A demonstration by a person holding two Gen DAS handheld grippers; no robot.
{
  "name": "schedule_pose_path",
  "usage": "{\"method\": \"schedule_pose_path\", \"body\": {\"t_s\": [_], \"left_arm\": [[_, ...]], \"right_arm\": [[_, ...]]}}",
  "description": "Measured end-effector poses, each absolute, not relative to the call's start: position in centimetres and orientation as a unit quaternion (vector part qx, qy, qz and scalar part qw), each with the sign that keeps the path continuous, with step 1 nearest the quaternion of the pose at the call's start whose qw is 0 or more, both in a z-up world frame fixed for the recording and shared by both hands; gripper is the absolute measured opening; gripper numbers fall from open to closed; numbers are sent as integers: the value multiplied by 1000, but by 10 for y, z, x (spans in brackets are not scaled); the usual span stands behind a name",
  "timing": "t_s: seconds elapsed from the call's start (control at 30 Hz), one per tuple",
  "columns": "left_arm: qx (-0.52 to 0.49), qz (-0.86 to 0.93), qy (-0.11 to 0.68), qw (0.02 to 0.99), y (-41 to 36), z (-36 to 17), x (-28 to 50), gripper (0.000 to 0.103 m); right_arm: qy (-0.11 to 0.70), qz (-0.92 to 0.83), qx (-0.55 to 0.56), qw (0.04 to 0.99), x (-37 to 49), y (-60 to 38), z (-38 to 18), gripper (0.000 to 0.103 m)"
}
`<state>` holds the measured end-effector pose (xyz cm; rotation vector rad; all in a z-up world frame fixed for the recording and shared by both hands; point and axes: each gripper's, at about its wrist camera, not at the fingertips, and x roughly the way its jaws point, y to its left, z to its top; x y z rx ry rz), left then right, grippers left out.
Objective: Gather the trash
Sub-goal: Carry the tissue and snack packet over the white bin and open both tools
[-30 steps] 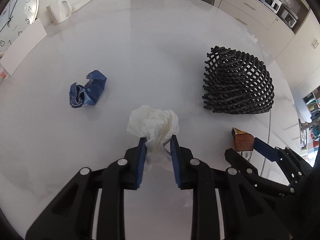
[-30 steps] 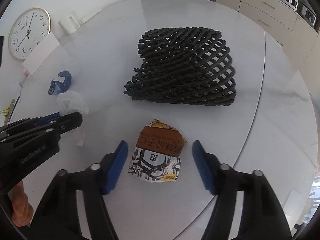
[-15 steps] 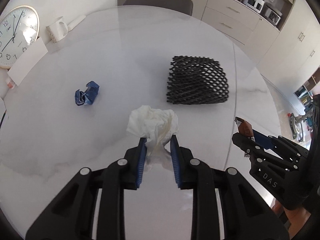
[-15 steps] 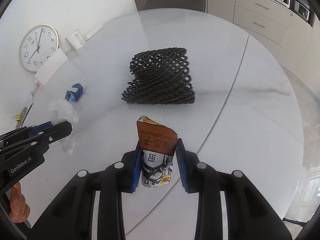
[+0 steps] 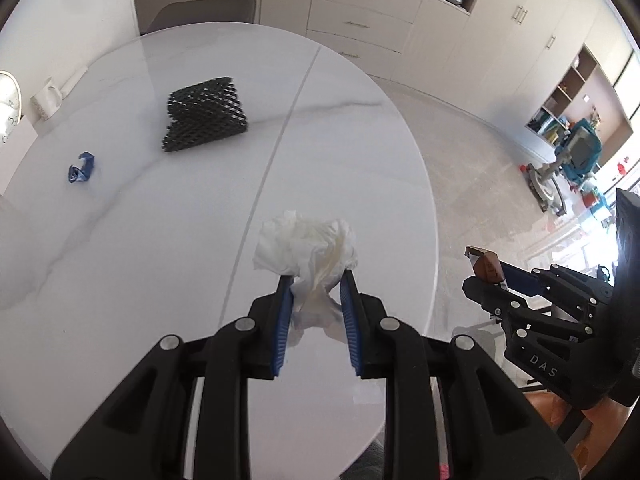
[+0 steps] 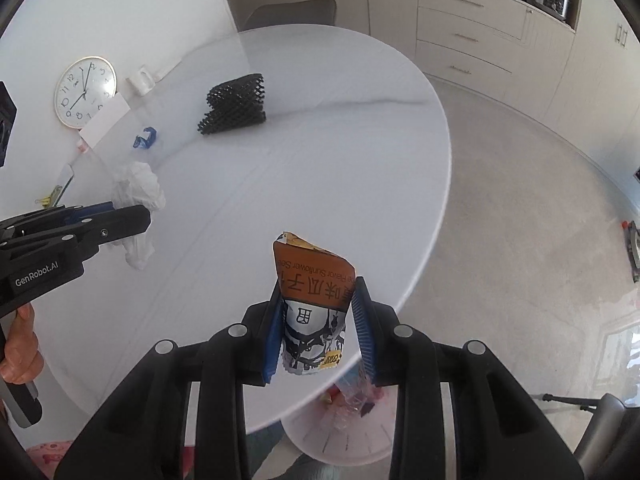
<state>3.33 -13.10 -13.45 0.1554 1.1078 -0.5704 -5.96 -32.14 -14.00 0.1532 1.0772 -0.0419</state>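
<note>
My left gripper (image 5: 314, 280) is shut on a crumpled white tissue (image 5: 306, 246) and holds it above the white round table (image 5: 160, 200). The tissue also shows in the right wrist view (image 6: 138, 194). My right gripper (image 6: 318, 292) is shut on an orange and white sunflower seed packet (image 6: 312, 300), held high over the table's near edge. The packet shows in the left wrist view (image 5: 484, 266) at the right. A crumpled blue wrapper (image 5: 81, 168) and a black mesh net (image 5: 204, 114) lie on the far left of the table.
A wall clock (image 6: 84, 92), a white card (image 6: 106, 122) and a white mug (image 6: 140, 80) stand at the table's far left edge. A grey chair (image 5: 204, 10) stands behind the table. A bin with trash (image 6: 352, 400) shows below the table edge.
Both grippers have risen and pulled back from the table, each carrying its item. The right gripper shut on the packet one second ago and lifted it.
</note>
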Motion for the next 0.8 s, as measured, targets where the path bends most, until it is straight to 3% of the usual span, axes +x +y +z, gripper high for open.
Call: {"method": "schedule_pose_path", "body": {"t_s": [0.37,0.8], "left_arm": [[120,-302,517,792,-196,-145,-80,24],[130,-321,559,753,-224,-186,-120,25]], "right_arm": [[524,-33,90,847,-165,-368,-151,33],[529,-25,95,843,-206,-380,-157,34]]}}
